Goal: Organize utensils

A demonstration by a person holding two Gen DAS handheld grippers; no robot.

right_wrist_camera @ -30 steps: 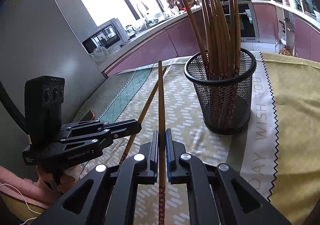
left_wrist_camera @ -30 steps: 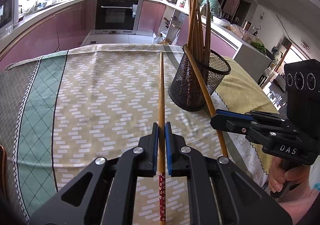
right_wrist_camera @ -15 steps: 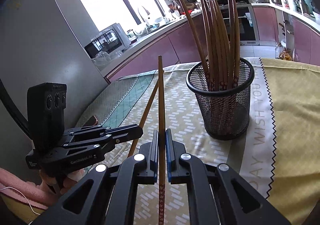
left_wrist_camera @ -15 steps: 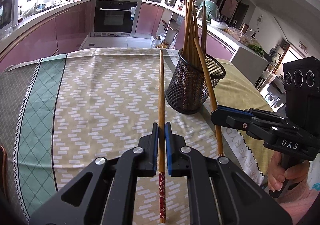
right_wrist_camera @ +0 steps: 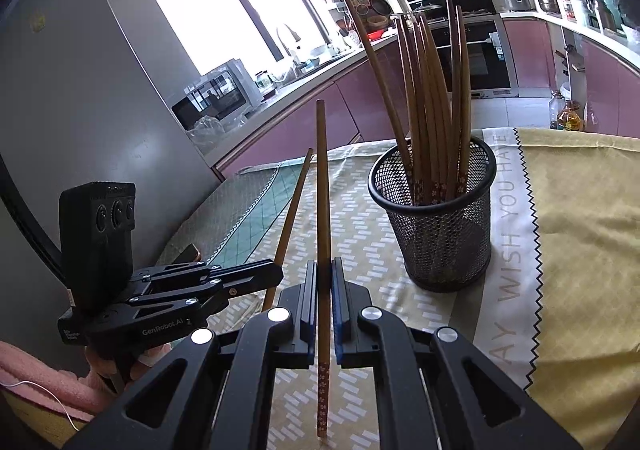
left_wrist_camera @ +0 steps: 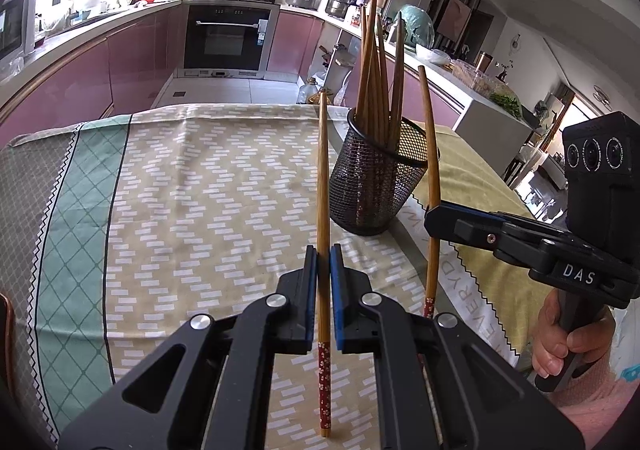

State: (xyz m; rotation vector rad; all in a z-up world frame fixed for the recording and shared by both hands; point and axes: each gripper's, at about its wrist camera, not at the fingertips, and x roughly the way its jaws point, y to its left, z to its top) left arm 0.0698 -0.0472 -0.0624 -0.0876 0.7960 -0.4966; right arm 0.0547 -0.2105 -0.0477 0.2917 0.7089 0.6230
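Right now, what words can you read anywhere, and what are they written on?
"DAS": white letters on the right gripper.
"GenRobot.AI": on the side of the left gripper; a smaller label beside it is too small to read.
"AY WISH YOU HAVE": partly cut off, on the grey strip of the tablecloth.
"EVERYD": same tablecloth, partly hidden.

Left wrist view: close behind the left gripper (left_wrist_camera: 324, 250), angled down across the tablecloth (left_wrist_camera: 200, 190) toward the oven. Right wrist view: likewise, facing the window. Both share the mesh holder (left_wrist_camera: 376, 186) and each other's gripper.
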